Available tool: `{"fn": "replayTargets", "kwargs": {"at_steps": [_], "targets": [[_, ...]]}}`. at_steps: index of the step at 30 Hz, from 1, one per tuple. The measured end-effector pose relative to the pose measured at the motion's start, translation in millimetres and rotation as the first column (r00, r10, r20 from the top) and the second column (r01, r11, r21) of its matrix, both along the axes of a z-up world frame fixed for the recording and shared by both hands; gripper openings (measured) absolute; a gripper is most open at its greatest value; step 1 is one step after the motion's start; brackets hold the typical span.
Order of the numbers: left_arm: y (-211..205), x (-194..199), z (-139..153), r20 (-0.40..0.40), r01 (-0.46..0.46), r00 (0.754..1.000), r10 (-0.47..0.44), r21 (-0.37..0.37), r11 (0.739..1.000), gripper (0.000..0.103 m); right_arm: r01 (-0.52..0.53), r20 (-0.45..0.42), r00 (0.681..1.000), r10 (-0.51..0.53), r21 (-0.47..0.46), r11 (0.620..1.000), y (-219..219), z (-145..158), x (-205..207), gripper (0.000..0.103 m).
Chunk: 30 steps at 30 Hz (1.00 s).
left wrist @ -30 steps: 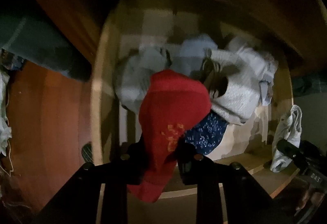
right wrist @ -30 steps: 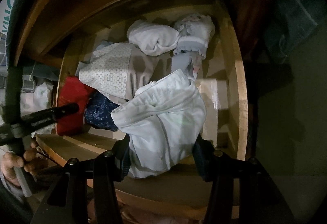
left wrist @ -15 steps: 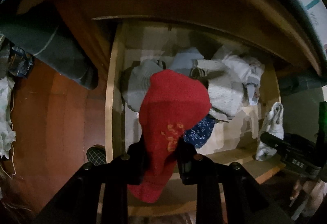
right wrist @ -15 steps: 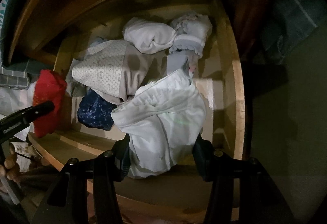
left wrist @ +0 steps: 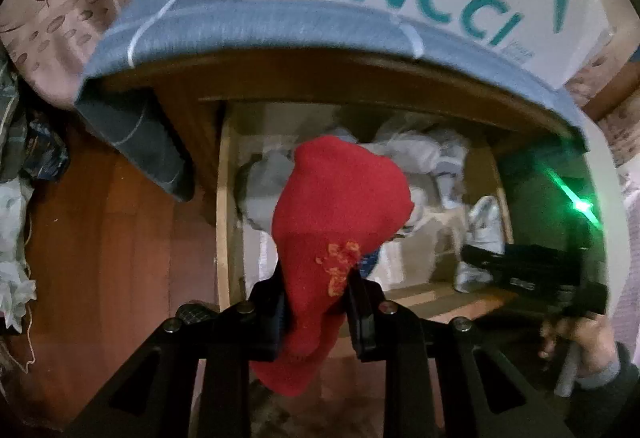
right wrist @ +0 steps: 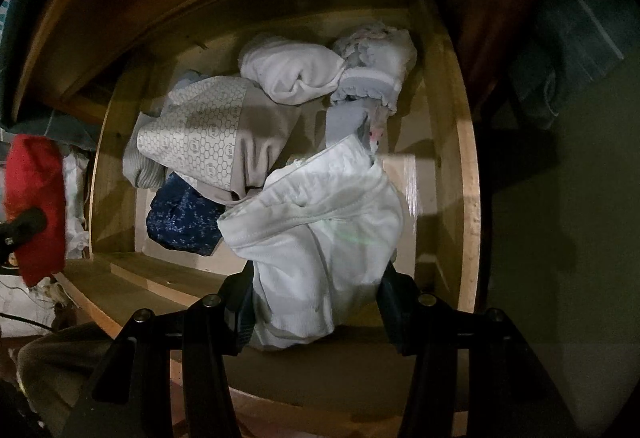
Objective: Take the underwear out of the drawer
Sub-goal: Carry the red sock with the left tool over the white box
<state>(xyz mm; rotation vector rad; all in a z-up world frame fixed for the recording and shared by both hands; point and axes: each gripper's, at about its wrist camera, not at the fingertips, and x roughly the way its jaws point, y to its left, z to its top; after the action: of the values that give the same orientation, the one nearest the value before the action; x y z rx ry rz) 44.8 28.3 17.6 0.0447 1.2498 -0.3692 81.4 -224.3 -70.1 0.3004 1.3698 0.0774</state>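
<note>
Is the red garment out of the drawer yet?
Out: the red garment hangs from the left gripper, lifted above the drawer.

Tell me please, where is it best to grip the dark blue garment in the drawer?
Probably the raised, crumpled near part of the blue garment, coming from above: that part lies uncovered, while the patterned beige garment overlaps its far edge.

Bare drawer (right wrist: 468,174) floor along the right wall; folded garments (right wrist: 224,126) crowd the left and back.
</note>
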Motion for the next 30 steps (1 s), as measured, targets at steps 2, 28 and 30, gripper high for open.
{"fn": "replayTargets", "kwargs": {"at_steps": [2, 28, 30], "targets": [[1.5, -2.4, 12.8, 0.022, 0.003, 1.000, -0.003, -0.005, 1.000, 0.024, -0.001, -0.002, 1.000, 0.001, 0.000, 1.000, -0.4, -0.5, 0.3, 0.048], [-1.5, 10.8, 241.3, 0.397, 0.057, 0.918, -0.016, -0.092, 0.994, 0.024, -0.023, -0.004, 1.000, 0.023, -0.023, 0.999, 0.3, -0.2, 1.2, 0.049], [-10.6, 24.3, 246.5, 0.393, 0.066, 0.919, -0.029, -0.080, 0.995, 0.024, -0.027, -0.003, 1.000, 0.027, -0.026, 0.999, 0.5, -0.1, 1.3, 0.049]]}}
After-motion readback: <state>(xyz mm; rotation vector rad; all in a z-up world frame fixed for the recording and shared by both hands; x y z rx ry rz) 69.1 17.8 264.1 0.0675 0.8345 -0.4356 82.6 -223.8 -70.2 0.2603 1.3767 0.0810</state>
